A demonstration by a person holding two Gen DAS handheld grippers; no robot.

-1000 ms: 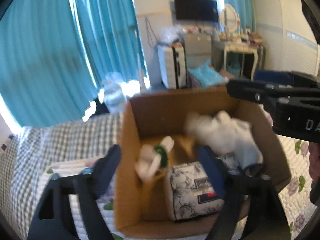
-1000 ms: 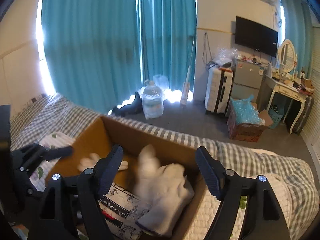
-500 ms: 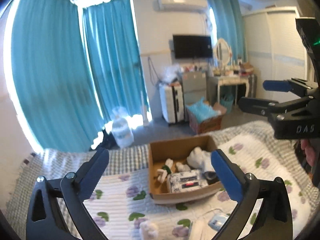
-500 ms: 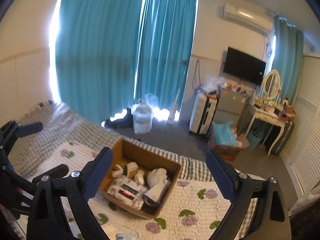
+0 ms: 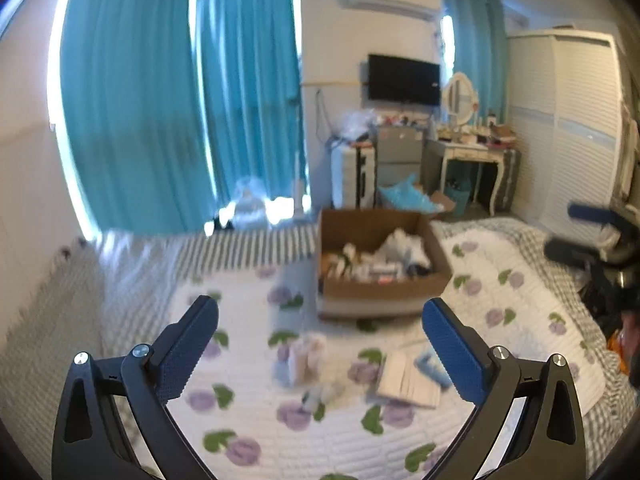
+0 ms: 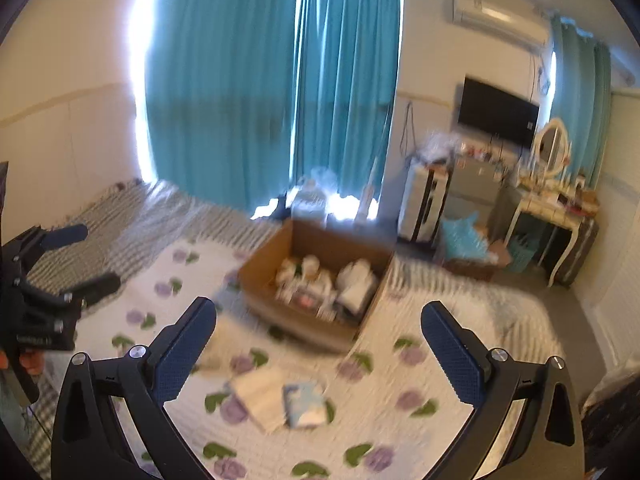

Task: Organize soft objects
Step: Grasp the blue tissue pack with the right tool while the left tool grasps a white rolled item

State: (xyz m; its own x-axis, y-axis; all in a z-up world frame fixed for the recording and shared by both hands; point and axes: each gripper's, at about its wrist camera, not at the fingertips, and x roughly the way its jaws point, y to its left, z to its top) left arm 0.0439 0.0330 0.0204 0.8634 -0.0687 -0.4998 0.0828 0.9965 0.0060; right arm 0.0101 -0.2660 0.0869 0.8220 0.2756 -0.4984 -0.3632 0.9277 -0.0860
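With both grippers' jaws apart and empty above the bed [image 5: 160,280], the folded cloths [image 6: 276,396] lay loose near the cardboard box [image 6: 320,320], and a shallow pinch risked unfolding them.

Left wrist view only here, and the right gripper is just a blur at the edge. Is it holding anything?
Observer: No. The right gripper is open and holds nothing.
Reviewer: The blue pack near me is smeared. Is it on the cloth or beside it?
Observer: On it. The blue pack overlaps the cloth, which lies folded on the quilt.
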